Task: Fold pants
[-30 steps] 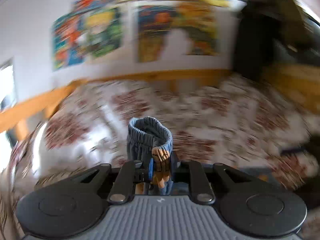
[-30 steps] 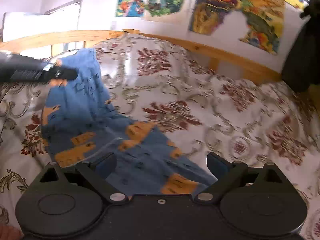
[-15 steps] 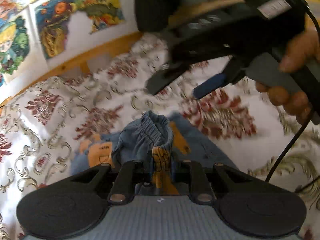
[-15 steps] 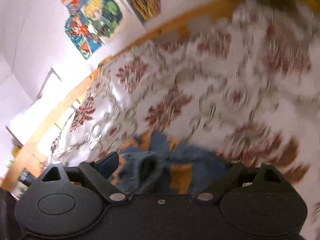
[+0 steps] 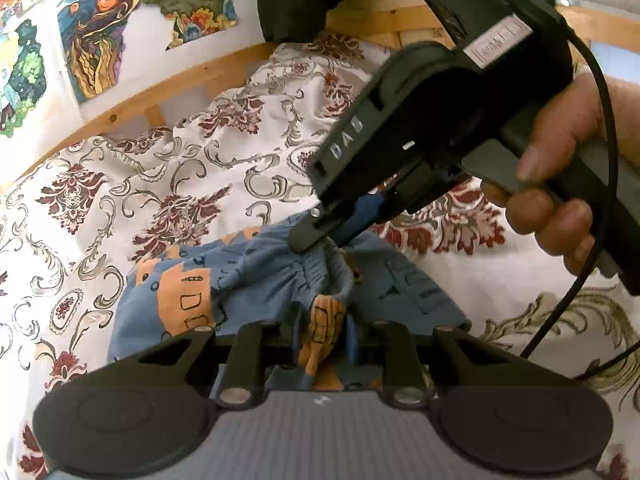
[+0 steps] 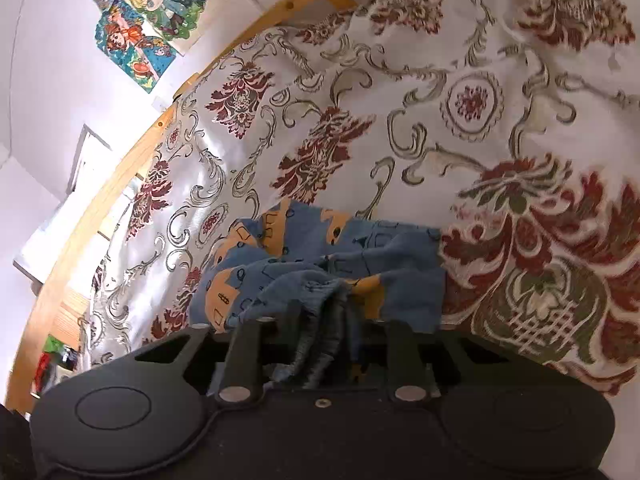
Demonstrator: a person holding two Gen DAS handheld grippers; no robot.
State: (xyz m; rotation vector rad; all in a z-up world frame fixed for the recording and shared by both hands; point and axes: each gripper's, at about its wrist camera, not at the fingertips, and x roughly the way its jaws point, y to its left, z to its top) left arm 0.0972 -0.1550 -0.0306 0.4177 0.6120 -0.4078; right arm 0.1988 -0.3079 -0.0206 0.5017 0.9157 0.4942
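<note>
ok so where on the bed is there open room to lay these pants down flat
Bare bedspread lies beyond the pants, up to the wooden bed rail, and to their right in the right wrist view. It is crowded at the waistband, where the left gripper and right gripper are both shut on the cloth.

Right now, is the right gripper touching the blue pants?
Touching. The right wrist view shows the pants' gathered waistband pinched between the right gripper's closed fingers; the left wrist view shows its fingertips on the fabric.
</note>
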